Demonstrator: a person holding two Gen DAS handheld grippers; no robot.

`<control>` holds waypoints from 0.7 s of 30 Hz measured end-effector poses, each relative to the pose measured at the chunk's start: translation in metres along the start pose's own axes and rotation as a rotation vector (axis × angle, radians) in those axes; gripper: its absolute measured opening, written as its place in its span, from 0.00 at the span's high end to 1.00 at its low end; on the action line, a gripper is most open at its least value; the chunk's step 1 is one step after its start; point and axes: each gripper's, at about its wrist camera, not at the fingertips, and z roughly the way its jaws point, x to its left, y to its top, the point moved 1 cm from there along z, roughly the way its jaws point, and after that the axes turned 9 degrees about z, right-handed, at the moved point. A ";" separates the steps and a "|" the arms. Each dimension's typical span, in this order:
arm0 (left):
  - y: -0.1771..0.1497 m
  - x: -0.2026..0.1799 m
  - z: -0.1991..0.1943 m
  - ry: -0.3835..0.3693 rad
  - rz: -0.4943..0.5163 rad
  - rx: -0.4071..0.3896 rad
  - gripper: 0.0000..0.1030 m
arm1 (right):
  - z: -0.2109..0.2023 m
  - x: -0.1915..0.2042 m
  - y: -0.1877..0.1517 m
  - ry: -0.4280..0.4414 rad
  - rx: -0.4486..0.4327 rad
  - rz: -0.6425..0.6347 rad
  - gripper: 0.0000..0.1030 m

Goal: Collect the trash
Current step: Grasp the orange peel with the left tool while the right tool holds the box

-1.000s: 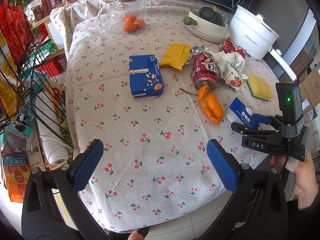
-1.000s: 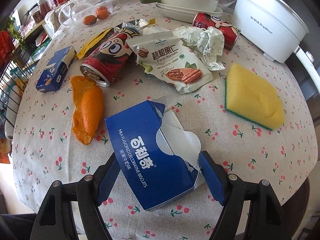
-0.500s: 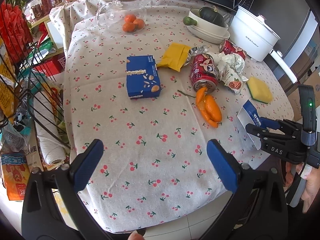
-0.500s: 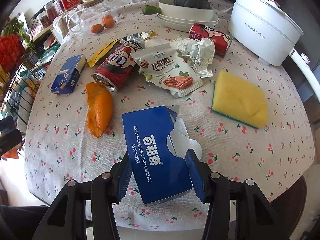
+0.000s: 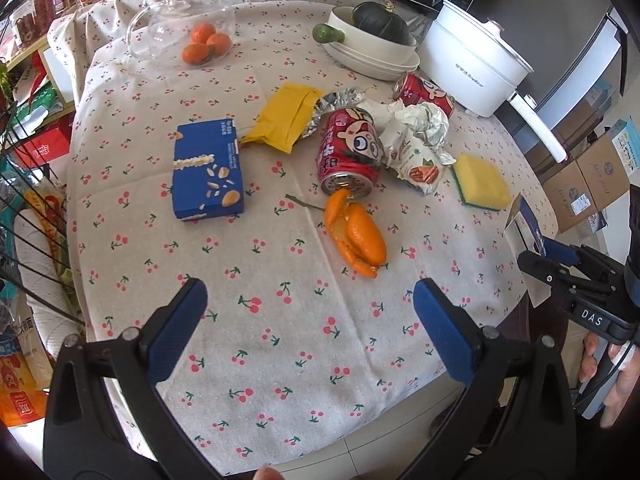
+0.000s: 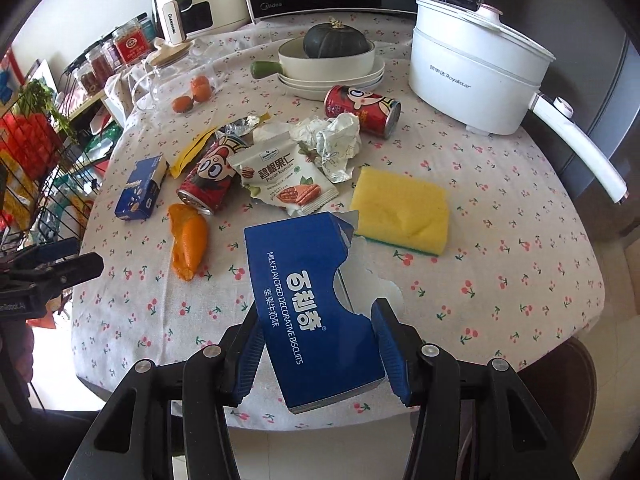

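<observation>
My right gripper (image 6: 318,356) is shut on a torn blue biscuit box (image 6: 308,300), held above the table's near edge; the same box (image 5: 524,224) shows at the right in the left wrist view, with the right gripper (image 5: 554,258) on it. My left gripper (image 5: 308,324) stands open over bare cloth, nothing between its fingers. On the cherry-print tablecloth (image 5: 248,280) lie orange peel (image 5: 358,234), a red can (image 5: 348,152) on its side, a second red can (image 6: 362,110), a nut wrapper (image 6: 286,184), crumpled paper (image 6: 334,140), a yellow packet (image 5: 286,116) and another blue box (image 5: 208,168).
A yellow sponge (image 6: 402,210), a white electric pot (image 6: 476,66), stacked dishes with a dark squash (image 6: 332,60) and a glass jar with oranges (image 5: 184,26) stand on the table. A wire rack (image 5: 24,216) is left of it, cardboard boxes (image 5: 588,184) to the right.
The right gripper closed on the torn blue box and lifted it off the cloth, back toward the table's edge. The left gripper drifted slightly, still open.
</observation>
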 end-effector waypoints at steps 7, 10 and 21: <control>0.020 -0.026 0.044 -0.028 0.027 0.055 0.19 | -0.007 -0.029 0.005 -0.018 -0.008 0.053 0.48; 0.025 -0.036 0.066 -0.003 0.024 0.083 0.22 | -0.009 -0.040 0.006 -0.019 -0.009 0.082 0.48; 0.025 -0.053 0.089 0.104 0.039 0.121 0.48 | -0.016 -0.060 0.003 -0.034 -0.018 0.107 0.48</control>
